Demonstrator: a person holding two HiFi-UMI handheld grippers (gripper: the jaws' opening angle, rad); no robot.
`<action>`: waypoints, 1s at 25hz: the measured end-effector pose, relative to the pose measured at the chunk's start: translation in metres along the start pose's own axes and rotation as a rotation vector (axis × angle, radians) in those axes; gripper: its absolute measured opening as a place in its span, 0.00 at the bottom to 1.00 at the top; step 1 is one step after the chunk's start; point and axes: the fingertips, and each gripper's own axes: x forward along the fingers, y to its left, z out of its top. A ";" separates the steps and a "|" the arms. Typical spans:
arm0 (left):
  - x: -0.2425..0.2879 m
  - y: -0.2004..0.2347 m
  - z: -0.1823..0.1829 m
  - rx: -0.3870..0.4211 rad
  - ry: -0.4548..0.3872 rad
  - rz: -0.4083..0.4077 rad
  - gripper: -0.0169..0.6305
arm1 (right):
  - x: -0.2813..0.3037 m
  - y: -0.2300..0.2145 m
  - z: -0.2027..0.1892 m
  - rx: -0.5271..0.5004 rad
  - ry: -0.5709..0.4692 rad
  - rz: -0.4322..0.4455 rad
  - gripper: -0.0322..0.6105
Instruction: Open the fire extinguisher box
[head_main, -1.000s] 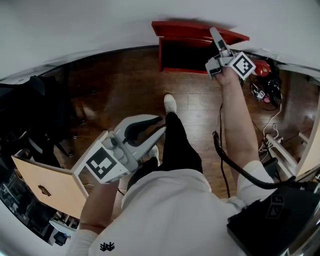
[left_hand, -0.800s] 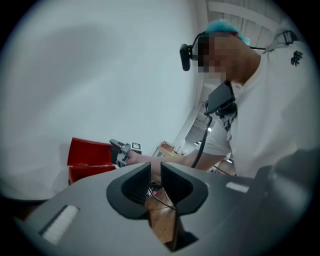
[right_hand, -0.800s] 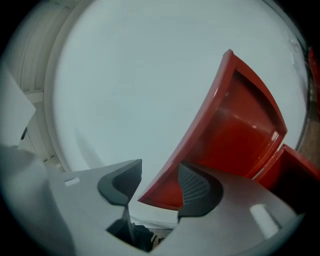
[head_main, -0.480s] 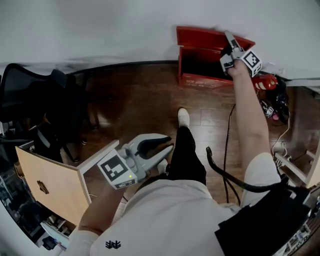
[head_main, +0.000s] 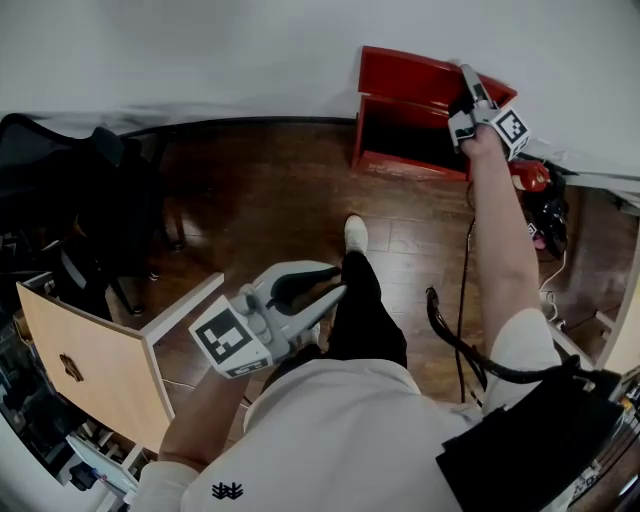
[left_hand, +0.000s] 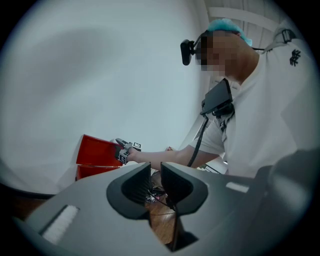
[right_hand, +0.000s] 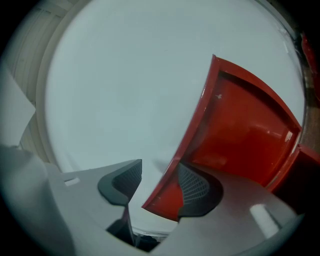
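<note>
Red fire extinguisher box (head_main: 410, 145) is set at one o'clock against the white wall (head_main: 200, 50), lid (head_main: 415, 78) raised. The lid's free edge is straddled, unclamped, by the right hand-held gripper (head_main: 468, 75), whose wide jaws have just been closing. Open wooden floor (head_main: 270, 200) is seen toward seven o'clock, where the left hand-held gripper (head_main: 338, 280) is held, jaws barely parted, empty.

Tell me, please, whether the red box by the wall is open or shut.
Open. Its lid stands raised against the wall, and the head view looks straight into the dark inside of the box.
</note>
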 end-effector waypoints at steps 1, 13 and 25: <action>0.001 -0.001 0.001 0.001 -0.001 -0.003 0.10 | -0.003 -0.001 -0.002 0.006 0.000 -0.003 0.39; -0.016 -0.029 -0.003 0.117 -0.047 -0.042 0.10 | -0.101 0.039 -0.056 -0.317 0.133 0.004 0.39; -0.112 -0.169 -0.056 0.294 -0.072 -0.100 0.10 | -0.392 0.256 -0.209 -0.551 0.157 0.173 0.38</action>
